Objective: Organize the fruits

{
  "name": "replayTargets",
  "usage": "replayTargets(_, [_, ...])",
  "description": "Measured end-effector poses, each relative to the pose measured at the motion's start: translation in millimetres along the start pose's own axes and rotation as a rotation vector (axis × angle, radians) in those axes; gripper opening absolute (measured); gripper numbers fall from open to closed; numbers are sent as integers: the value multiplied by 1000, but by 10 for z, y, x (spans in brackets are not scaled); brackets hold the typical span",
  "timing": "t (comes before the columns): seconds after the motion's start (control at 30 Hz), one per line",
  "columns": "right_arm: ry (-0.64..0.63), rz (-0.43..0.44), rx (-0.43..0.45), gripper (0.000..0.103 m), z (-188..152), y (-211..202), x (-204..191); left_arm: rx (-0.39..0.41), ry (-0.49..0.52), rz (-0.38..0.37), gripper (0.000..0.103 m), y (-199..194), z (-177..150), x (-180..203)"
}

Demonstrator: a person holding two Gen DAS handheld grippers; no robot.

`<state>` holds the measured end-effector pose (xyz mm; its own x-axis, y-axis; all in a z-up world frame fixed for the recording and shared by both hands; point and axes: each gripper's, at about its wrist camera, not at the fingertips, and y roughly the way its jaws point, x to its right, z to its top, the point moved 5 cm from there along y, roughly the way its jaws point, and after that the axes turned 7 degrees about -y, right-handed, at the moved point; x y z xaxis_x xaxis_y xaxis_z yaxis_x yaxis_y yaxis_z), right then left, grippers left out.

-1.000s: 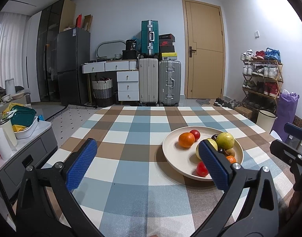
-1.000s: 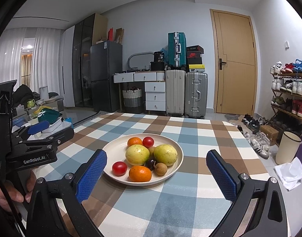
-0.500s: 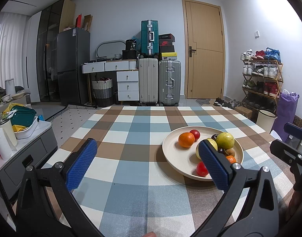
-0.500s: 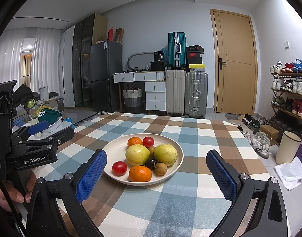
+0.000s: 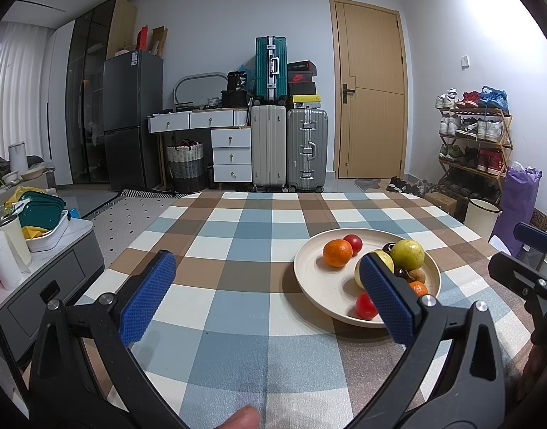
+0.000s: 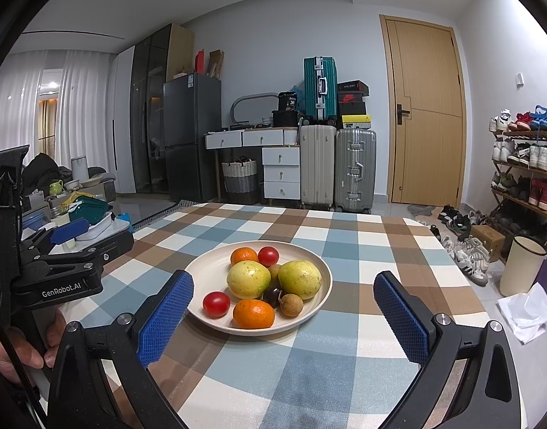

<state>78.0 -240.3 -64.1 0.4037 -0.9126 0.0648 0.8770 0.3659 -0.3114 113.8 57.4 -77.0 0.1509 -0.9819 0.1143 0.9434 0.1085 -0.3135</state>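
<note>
Both grippers — left (image 5: 268,296) and right (image 6: 282,316) — hang wide open, holding nothing. All the fruit sits piled in the plate (image 6: 202,268). Grab the orange (image 6: 253,313) carelessly and the round stuff beside it could roll off — it's touching the longan (image 6: 291,304).

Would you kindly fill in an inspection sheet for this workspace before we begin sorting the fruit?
Surface: checked tablecloth covers the table, lying flat.
Job's things: one plate holds two oranges, two tomatoes, two yellow-green fruits, a dark plum and small brown fruits.
Clutter: nothing seen on the cloth besides the plate.
Grippers: left gripper and right gripper both open, empty, clear of the plate.
Cables: nothing seen.
Surroundings: suitcases, fridge, door, shoe rack, side cabinet with dishes.
</note>
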Motion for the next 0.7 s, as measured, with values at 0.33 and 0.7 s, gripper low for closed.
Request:
replayTargets(0.33, [0, 1, -1, 103, 1, -1, 0, 0, 0, 0, 103, -2, 0, -1])
replayTargets(0.7, [1, 1, -1, 103, 2, -2, 0, 0, 0, 0, 103, 0, 0, -2])
